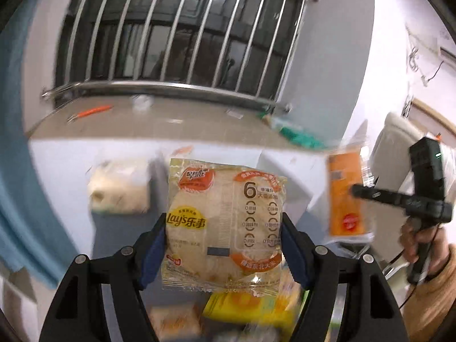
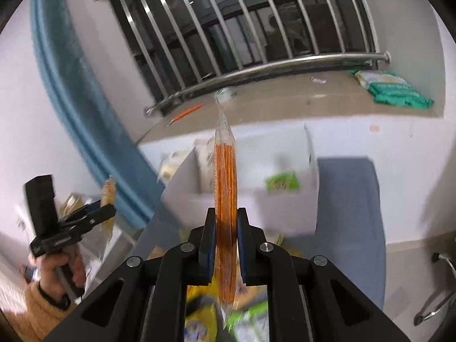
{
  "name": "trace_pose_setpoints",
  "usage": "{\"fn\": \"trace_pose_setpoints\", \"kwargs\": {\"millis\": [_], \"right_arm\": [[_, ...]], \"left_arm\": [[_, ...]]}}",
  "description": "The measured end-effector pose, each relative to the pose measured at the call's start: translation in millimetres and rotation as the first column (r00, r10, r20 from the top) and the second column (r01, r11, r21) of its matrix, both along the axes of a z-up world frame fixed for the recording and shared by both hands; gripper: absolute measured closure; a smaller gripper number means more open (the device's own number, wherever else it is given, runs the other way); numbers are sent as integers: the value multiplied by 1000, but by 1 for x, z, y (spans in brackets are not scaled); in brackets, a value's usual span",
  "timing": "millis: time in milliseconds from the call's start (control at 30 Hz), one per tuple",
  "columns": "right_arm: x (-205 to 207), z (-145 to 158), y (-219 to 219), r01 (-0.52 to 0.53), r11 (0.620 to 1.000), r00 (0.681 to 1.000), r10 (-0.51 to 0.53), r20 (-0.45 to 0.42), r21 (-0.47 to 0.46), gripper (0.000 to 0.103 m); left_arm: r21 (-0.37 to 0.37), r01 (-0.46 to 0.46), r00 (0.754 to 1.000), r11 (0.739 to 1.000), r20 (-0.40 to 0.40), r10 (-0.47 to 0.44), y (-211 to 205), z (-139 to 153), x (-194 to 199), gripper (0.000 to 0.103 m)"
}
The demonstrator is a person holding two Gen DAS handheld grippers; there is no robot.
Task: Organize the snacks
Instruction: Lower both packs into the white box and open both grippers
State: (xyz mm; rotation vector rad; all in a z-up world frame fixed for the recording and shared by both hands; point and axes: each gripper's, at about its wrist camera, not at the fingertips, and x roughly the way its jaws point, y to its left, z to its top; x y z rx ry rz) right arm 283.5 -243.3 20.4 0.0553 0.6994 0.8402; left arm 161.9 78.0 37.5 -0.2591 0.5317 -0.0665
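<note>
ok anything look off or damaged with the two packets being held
Nothing stands out. The left tongs pinch the clear Lay's rice-cracker packet by its sides, the right tongs grip the slim orange snack packet edge-on; both look intact.

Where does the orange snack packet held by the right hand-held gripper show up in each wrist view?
Left wrist view: the orange snack packet is at the right, seen face-on, clamped by the right hand-held gripper.
Right wrist view: the packet stands edge-on at centre, between the fingers of the right hand-held gripper.
Shared landmark: the barred window railing behind the ledge.
</note>
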Motion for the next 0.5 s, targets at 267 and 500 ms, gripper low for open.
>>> {"fn": "trace_pose_setpoints", "kwargs": {"millis": [267,500], "right_arm": [[108,25,49,83,989,996,-84,1,-125,90],[160,3,62,163,963,983,-176,-45,-213,0]], "left_arm": [[32,8,996,999,-85,-5,-15,11,130,26],[72,-56,959,996,-275,74,-11,-41,184,0]]}}
